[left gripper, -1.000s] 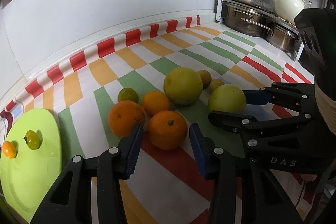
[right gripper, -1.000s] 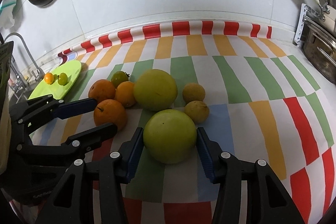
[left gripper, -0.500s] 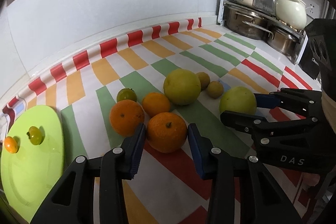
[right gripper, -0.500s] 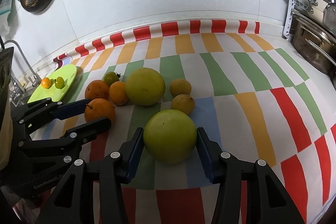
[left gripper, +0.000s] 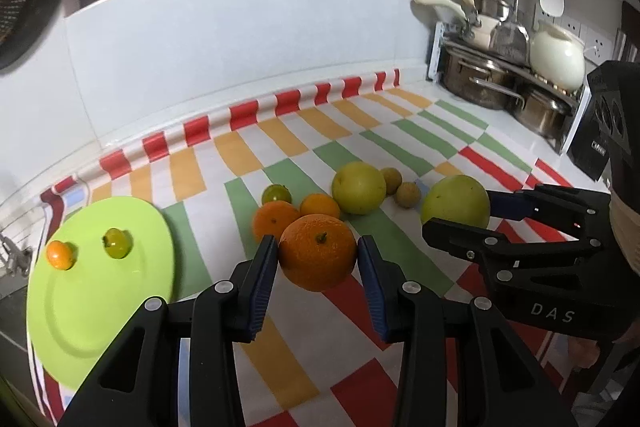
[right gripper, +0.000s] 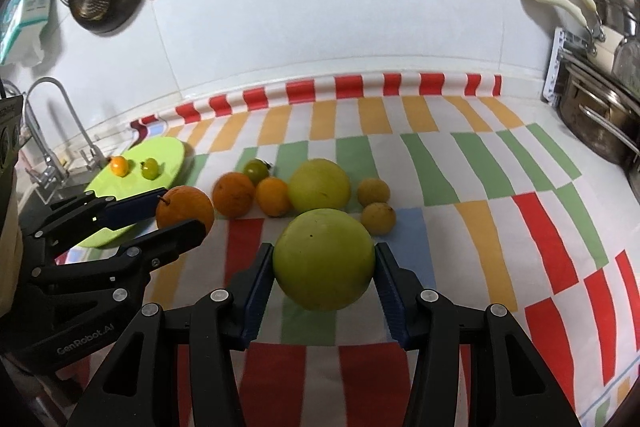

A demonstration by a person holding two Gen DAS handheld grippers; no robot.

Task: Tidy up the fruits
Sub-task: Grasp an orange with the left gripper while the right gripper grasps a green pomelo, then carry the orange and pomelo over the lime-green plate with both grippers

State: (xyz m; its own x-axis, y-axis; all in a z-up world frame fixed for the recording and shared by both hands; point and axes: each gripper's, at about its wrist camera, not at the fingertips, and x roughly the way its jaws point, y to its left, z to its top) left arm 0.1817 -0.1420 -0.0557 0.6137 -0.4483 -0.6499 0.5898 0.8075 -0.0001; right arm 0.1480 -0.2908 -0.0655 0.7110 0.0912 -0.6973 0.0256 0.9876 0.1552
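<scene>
Left gripper (left gripper: 318,259) clamping orange (left gripper: 317,251), right gripper (right gripper: 323,269) clamping green fruit (right gripper: 323,259); risking round fruit slipping, rolling off cloth edge.

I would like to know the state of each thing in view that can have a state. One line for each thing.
left gripper: shut on the orange, lifted off the cloth
right gripper: shut on the big green fruit
green plate: flat on the counter, holds two small fruits
two oranges: lying on the striped cloth, touching
yellow-green fruit: lying on the cloth
</scene>
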